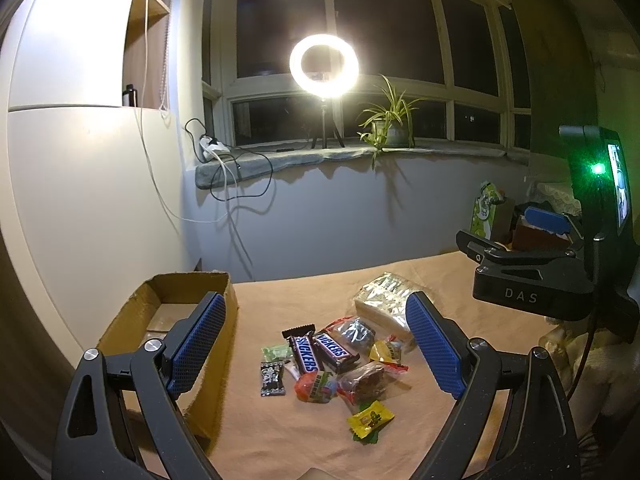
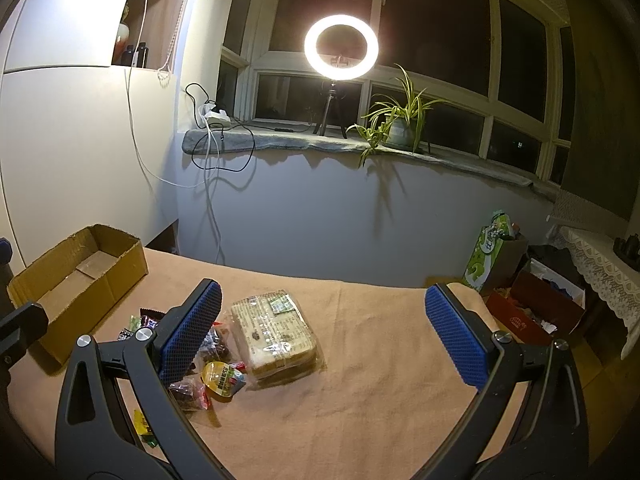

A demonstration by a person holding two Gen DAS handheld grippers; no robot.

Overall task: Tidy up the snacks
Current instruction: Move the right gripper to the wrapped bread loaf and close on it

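Observation:
A pile of small snacks lies on the tan cloth: two Snickers bars [image 1: 316, 351], a yellow candy packet [image 1: 370, 419], a red wrapped sweet [image 1: 315, 387] and several clear-wrapped pieces. A larger clear pack of bread [image 1: 390, 300] [image 2: 274, 330] lies behind them. An open cardboard box [image 1: 160, 312] [image 2: 76, 272] stands at the left, nothing visible inside. My left gripper [image 1: 316, 344] hovers open above the pile. My right gripper [image 2: 324, 332] is open over the bread pack, holding nothing; its body [image 1: 532, 280] shows at the right of the left wrist view.
The cloth-covered table [image 2: 380, 380] ends at a grey wall with a window sill, a ring light [image 2: 341, 47] and a potted plant [image 2: 396, 128]. Cables hang down at the left. Boxes and a green bag [image 2: 490, 252] stand on the floor at the right.

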